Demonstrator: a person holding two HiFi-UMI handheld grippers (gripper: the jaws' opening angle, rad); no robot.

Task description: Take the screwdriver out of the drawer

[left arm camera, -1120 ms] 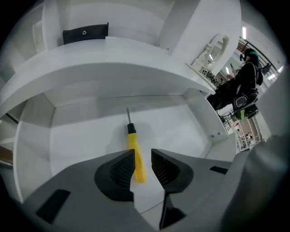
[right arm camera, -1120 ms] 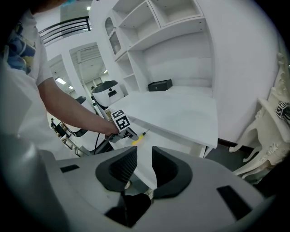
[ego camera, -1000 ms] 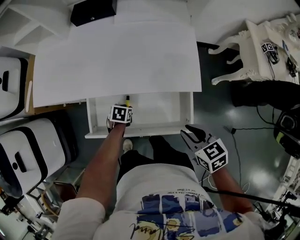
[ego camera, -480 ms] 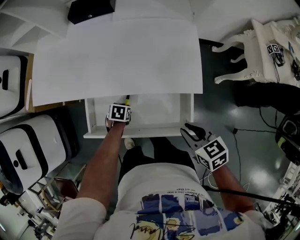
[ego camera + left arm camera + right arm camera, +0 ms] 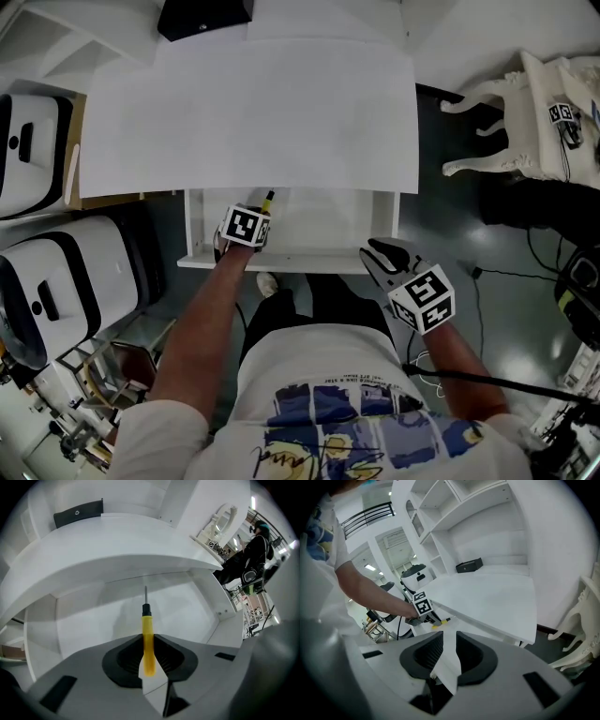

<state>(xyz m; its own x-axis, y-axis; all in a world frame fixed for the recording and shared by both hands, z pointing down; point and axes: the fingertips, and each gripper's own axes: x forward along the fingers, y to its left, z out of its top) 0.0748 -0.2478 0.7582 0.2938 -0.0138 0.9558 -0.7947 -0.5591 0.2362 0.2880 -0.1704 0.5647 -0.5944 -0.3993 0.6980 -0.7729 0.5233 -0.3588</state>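
Note:
The white drawer (image 5: 281, 260) stands pulled out under the white desk top (image 5: 253, 112). A yellow-handled screwdriver (image 5: 147, 630) lies in it, shaft pointing to the drawer's back. My left gripper (image 5: 149, 653) reaches steeply down into the drawer. Its jaws are closing with the yellow handle between them and a sliver of room still at the sides. In the head view the screwdriver's tip (image 5: 268, 199) pokes out past the marker cube of the left gripper (image 5: 249, 214). My right gripper (image 5: 380, 253) hovers outside the drawer's right front corner, jaws closing on nothing.
A black box (image 5: 204, 17) sits at the desk's back. White machines (image 5: 56, 291) stand close on the left. An ornate white chair (image 5: 525, 112) and floor cables (image 5: 487, 272) are on the right. The person's legs and torso (image 5: 319, 356) fill the space before the drawer.
The left gripper stays over the screwdriver in the drawer and the tip now leans slightly right. The right gripper has edged closer to the drawer front.

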